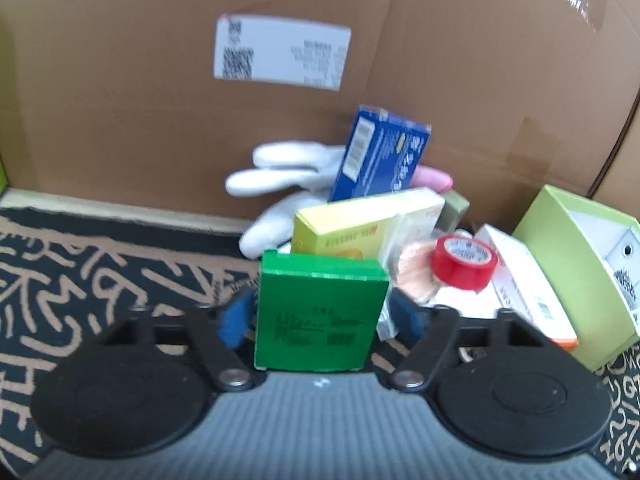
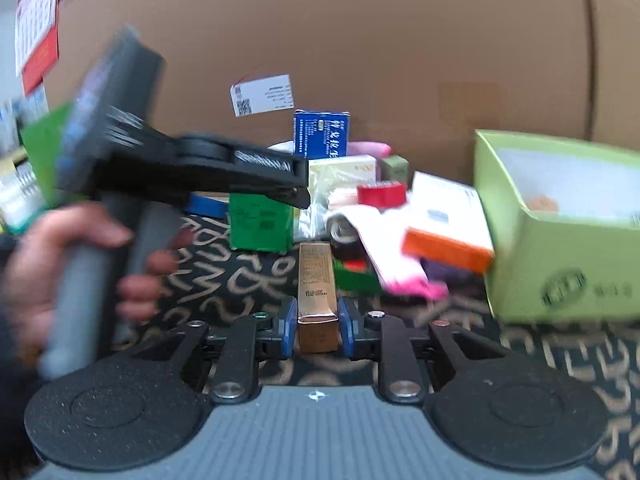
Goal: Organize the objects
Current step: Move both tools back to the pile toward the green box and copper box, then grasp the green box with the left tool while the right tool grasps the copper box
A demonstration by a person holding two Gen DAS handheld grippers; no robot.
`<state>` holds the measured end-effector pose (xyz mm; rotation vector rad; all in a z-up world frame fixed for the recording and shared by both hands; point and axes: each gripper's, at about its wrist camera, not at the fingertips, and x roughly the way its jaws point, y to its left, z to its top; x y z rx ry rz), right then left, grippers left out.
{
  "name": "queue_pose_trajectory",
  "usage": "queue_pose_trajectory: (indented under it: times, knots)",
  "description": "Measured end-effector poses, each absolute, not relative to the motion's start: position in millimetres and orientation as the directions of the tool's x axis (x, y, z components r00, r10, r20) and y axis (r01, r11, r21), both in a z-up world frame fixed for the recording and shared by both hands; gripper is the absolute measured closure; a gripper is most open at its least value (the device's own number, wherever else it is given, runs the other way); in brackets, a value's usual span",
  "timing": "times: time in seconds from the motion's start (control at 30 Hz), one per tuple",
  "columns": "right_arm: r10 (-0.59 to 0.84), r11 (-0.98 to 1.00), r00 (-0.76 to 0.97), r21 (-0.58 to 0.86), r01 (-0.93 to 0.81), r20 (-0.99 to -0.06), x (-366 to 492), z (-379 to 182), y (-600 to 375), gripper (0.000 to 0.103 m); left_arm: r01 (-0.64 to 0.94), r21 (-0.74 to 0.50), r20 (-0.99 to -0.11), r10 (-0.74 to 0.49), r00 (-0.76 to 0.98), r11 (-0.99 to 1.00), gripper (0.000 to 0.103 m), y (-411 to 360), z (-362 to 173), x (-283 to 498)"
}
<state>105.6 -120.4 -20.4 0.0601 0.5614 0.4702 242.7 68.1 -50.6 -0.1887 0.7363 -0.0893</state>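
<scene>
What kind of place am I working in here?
Likely a home floor or storage corner, not a workshop. A patterned rug lies under everything, a large cardboard box with a shipping label stands behind, and a wall calendar hangs at far left. Small household packages are piled against the box.

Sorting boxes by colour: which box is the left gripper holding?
The green box, clamped in the left gripper; the yellow box and blue box sit behind it.

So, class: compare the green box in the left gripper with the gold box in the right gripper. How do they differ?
The green box is flat, wide and squarish; the gold box is slim and long. The green one is matte, the gold one shiny. The left gripper stands wide around its box; the right gripper is nearly closed. Both are printed cartons held between blue pads.
</scene>
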Motion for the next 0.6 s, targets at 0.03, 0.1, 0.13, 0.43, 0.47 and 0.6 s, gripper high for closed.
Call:
queue_pose_trajectory:
  times: [0.03, 0.1, 0.13, 0.43, 0.47, 0.6]
  knots:
    - [0.461, 0.887, 0.734, 0.223, -0.405, -0.499, 102, -20, -130, 0.078, 0.025, -0.200, -0.655, -0.153, 0.740, 0.979, 0.041, 68, -51, 241]
    - [0.495, 0.868, 0.712, 0.315, -0.383, -0.498, 95, -21, -149, 0.078, 0.052, -0.177, -0.660, -0.157, 0.734, 0.983, 0.041, 66, -49, 232]
    - [0.508, 0.860, 0.702, 0.350, -0.373, -0.499, 92, -21, -157, 0.078, 0.079, -0.179, -0.667, -0.180, 0.723, 0.981, 0.041, 65, -48, 226]
    - [0.411, 0.904, 0.747, 0.338, -0.260, -0.523, 60, -25, -206, 0.077, 0.320, -0.177, -0.747, -0.339, 0.572, 0.931, 0.038, 38, -38, 140]
    - [0.388, 0.917, 0.756, 0.305, -0.258, -0.527, 60, -23, -204, 0.074, 0.324, -0.170, -0.746, -0.336, 0.574, 0.931, 0.032, 35, -40, 138]
    - [0.327, 0.945, 0.801, 0.157, -0.288, -0.501, 55, -20, -185, 0.052, 0.293, -0.092, -0.760, -0.257, 0.597, 0.952, 0.024, 24, -47, 139]
